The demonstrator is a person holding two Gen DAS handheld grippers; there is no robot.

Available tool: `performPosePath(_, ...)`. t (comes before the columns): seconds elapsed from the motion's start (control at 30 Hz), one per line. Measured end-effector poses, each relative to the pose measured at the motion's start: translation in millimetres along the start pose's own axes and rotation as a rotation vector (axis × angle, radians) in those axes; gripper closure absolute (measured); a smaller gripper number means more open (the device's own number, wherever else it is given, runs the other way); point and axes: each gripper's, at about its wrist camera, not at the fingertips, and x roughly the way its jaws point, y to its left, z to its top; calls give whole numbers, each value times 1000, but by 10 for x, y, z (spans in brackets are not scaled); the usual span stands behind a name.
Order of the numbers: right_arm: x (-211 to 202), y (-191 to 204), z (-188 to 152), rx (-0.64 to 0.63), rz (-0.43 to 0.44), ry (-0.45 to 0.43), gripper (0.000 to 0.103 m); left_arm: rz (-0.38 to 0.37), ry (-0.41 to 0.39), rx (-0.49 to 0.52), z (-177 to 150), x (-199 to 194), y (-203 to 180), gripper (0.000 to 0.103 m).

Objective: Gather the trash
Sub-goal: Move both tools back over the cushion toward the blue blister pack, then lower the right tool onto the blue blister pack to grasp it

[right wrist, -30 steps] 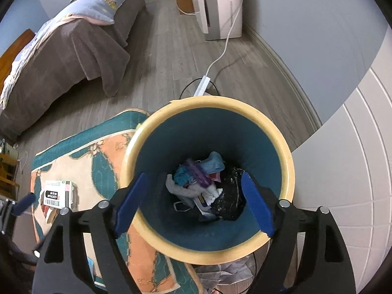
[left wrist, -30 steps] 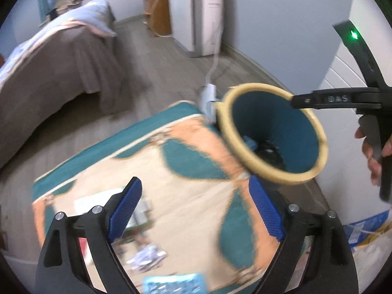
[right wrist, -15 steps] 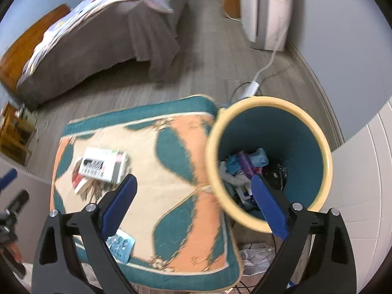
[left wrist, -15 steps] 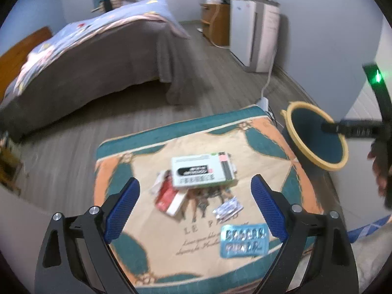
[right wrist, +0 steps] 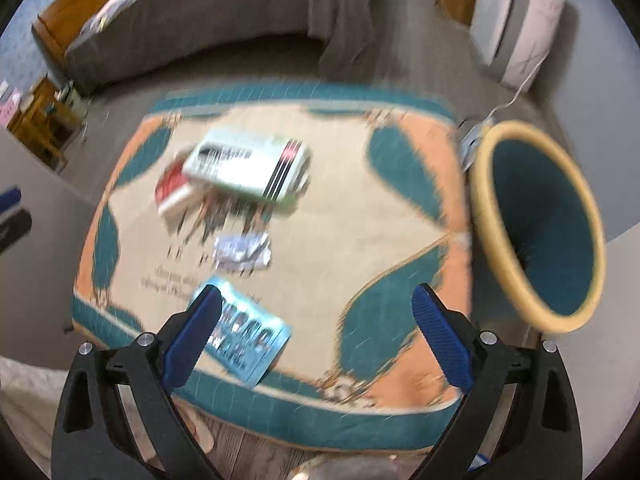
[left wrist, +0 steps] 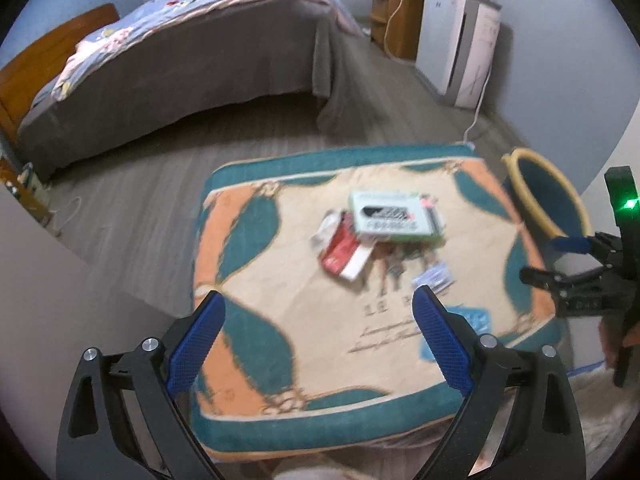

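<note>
Hovering with both sets of jaws released and empty: left gripper (left wrist: 316, 336) and right gripper (right wrist: 316, 338) over the cloth-covered bench (right wrist: 352, 216). Nearest, under the right gripper's left jaw, blue blister pack (right wrist: 244, 340); beyond it, silver wrapper (right wrist: 242, 252); farther ahead, red packet (right wrist: 172, 192) under white box (right wrist: 248, 166). Best taken nearest first, pinched flat at an edge. Right of the right jaw, beside the bench, yellow-rimmed bin (right wrist: 540, 232), contents unseen
</note>
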Motion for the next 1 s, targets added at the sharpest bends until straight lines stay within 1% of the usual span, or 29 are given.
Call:
performPosePath(0.07, 113, 132, -58, -39, -4, 30, 9, -5, 10, -17, -21, 22, 84, 9)
performPosePath(0.2, 253, 375, -162, -131, -5, 54, 9, -39, 14, -73, -1, 35, 188, 9)
performPosePath(0.33, 412, 571, -250, -223, -2, 99, 9, -73, -2, -81, 51, 7, 170, 9)
performPosePath(0.5, 611, 677, -355, -284, 12, 169, 9, -104, -5, -90, 89, -19, 162, 9)
performPosePath(0.57, 683, 703, -402, -303, -1, 190, 9, -106, -5, -100, 100, -24, 173, 9)
performPosePath(0.63, 740, 720, -431, -309, 2, 209, 9, -111, -4, -110, 112, -22, 185, 9)
performPosePath(0.77, 832, 725, -435, -311, -22, 214, 9, -122, -3, -120, 137, -10, 182, 9)
performPosePath(1.0, 934, 586, -301, -215, -48, 189, 9, -135, -2, -110, 172, 16, 124, 9)
